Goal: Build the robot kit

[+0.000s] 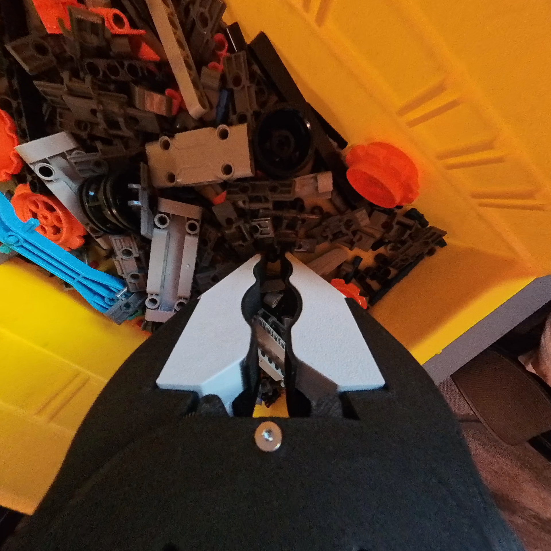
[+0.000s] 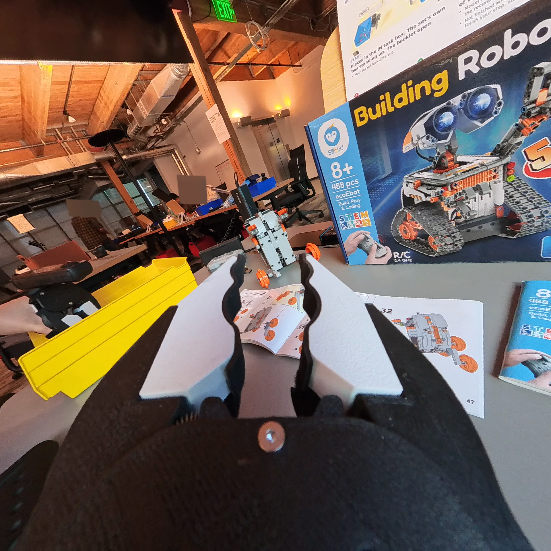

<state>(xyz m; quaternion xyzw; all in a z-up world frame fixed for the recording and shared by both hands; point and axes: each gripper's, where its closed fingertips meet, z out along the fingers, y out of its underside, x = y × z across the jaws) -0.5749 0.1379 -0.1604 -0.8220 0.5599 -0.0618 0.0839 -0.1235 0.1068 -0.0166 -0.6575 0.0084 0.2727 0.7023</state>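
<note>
While the left gripper [image 1: 274,259] dips into the yellow bin [image 1: 417,89], its fingers stand narrow among small dark connector pieces [image 1: 268,232] — light, stiff, slippery plastic, best pinched across flat sides; whether they grip one is unclear. The right gripper [image 2: 271,262] hovers half-open above the table [image 2: 417,280].

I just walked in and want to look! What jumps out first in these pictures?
The bright yellow plastic bin, heaped with grey, black and orange building pieces, has the left gripper dipping into it, fingers nearly closed. On the grey table, a big blue toy robot box stands behind an open instruction booklet, beyond the open right gripper.
</note>
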